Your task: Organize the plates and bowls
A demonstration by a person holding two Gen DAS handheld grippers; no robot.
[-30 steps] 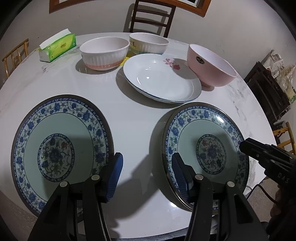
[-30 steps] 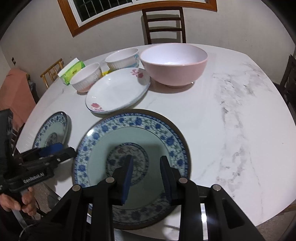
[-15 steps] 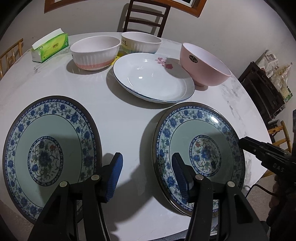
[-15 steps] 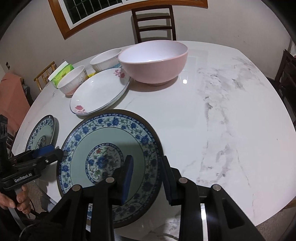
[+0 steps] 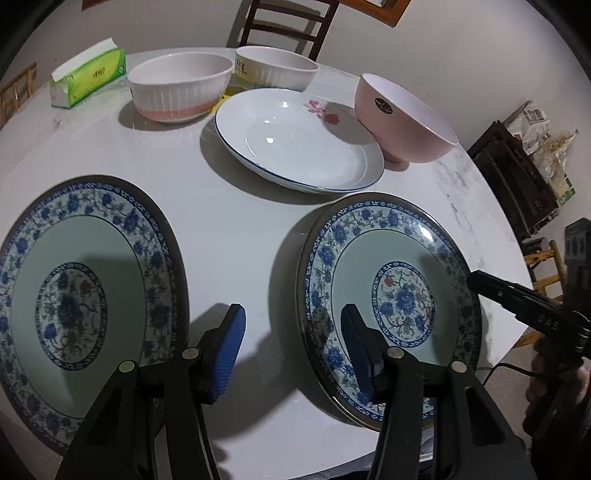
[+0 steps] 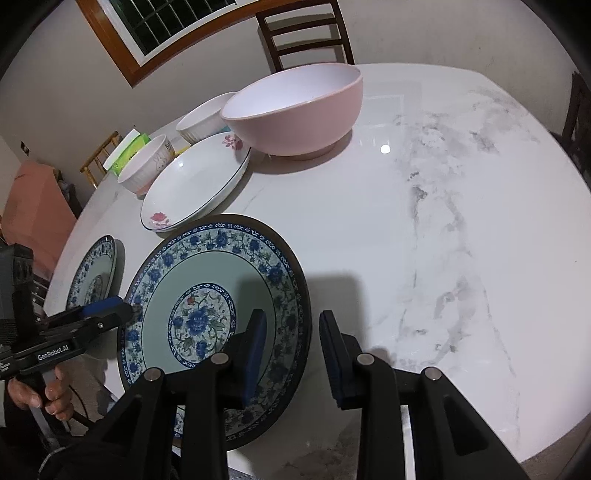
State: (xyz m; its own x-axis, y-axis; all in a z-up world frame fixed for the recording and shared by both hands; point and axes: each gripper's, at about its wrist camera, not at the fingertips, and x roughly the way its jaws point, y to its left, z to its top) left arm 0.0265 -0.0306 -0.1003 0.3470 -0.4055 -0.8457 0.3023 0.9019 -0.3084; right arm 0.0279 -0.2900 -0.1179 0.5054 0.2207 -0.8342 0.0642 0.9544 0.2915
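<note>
Two blue floral plates lie at the near edge of the white marble table: one on the left [image 5: 85,295] [image 6: 94,273], one on the right [image 5: 391,295] [image 6: 214,310]. My left gripper [image 5: 291,347] is open, low over the bare gap between them; it also shows in the right wrist view [image 6: 107,308]. My right gripper [image 6: 291,354] is open and empty over the right rim of the right plate; it also shows in the left wrist view [image 5: 480,284]. Behind stand a white flowered plate [image 5: 295,140] [image 6: 195,181], a pink bowl [image 5: 402,118] [image 6: 295,110] and two white ribbed bowls [image 5: 181,88] [image 5: 277,72].
A green tissue box [image 5: 88,77] sits at the far left of the table. A wooden chair [image 5: 288,22] stands behind the table. Dark shelving with bags [image 5: 524,166] is to the right. Bare marble tabletop [image 6: 443,221] spreads to the right of the plates.
My right gripper has shifted right, from over the right plate's middle to its right rim, and its jaws have widened a little. My left gripper has shifted slightly, staying open.
</note>
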